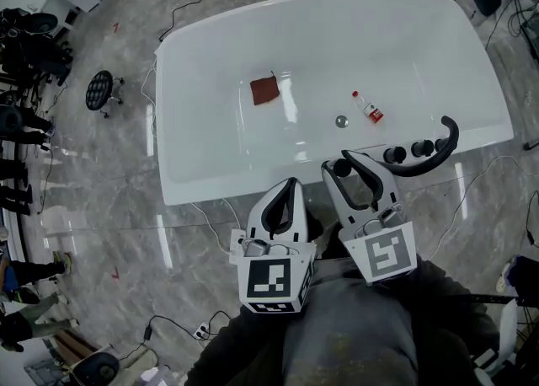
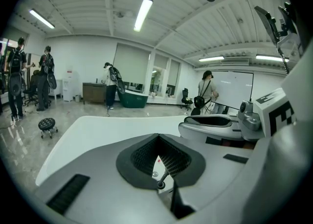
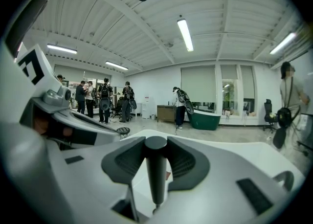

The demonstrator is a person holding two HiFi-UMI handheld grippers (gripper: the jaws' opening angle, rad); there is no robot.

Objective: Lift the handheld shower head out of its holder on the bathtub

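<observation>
Handheld shower head (image 3: 156, 169) stands on the bathtub's (image 1: 194, 47) near rim. The right gripper's (image 1: 339, 163) jaws pinch its slim dark body, and the left gripper's (image 1: 292, 182) jaws are pressed together, empty. We judge it rigid, light and slick: grip mid-body and pull straight up.

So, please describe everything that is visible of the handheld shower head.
The handheld shower head looks like a slim, dark, matte cylinder with a flat round top. It stands upright at the near rim of the white bathtub, not yet lifted. The right gripper seems to press it from both sides. Its lower end is hidden.
</observation>
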